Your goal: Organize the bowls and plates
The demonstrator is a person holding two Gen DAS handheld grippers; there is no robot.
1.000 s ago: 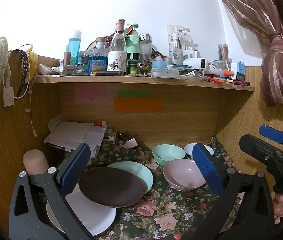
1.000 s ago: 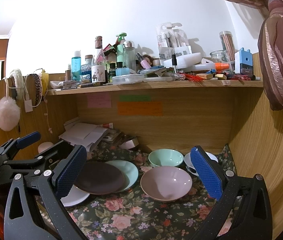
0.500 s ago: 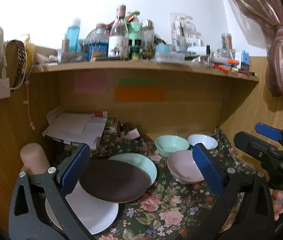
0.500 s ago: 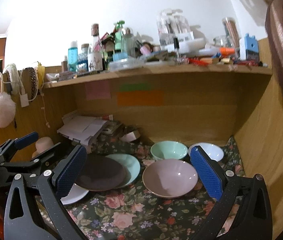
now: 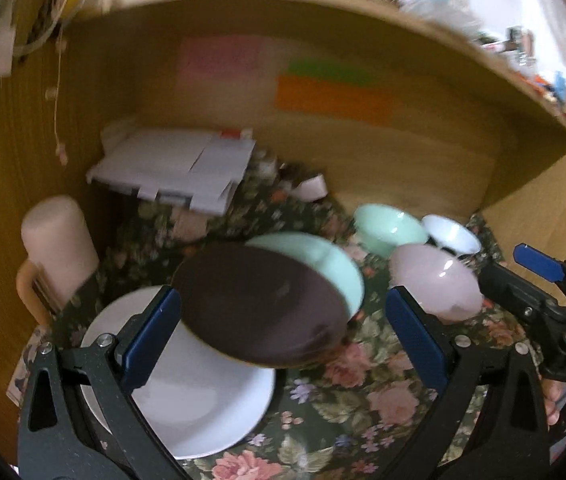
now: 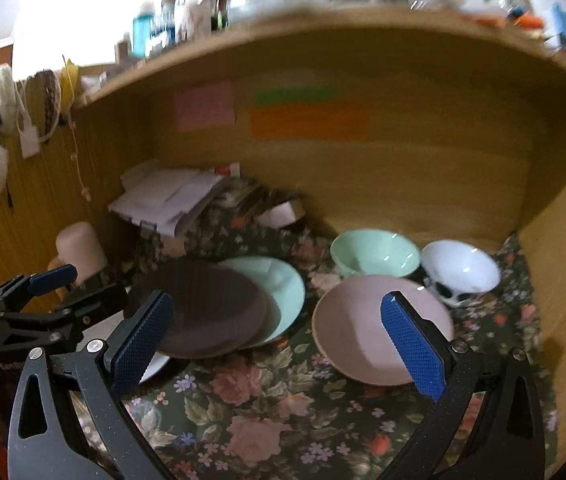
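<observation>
Three plates overlap on the floral cloth: a dark brown plate (image 5: 259,304) lies on a white plate (image 5: 203,396) and a mint plate (image 5: 331,260). To their right stand a pink bowl (image 5: 435,284), a mint bowl (image 5: 387,226) and a white bowl (image 5: 451,234). My left gripper (image 5: 283,340) is open and empty, just above the brown plate's near edge. My right gripper (image 6: 279,344) is open and empty, its right finger over the pink bowl (image 6: 367,328); the brown plate (image 6: 207,312), mint bowl (image 6: 375,256) and white bowl (image 6: 461,270) lie beyond.
A pink cylinder (image 5: 59,248) stands at the left wall. A pile of papers (image 5: 175,168) lies at the back left. The wooden shelf (image 6: 323,36) hangs overhead, crowded with bottles. Wooden walls close in the left, back and right.
Both grippers have tilted downward and moved closer to the dishes, which now look larger. The views are blurred by motion. No dish has moved.
</observation>
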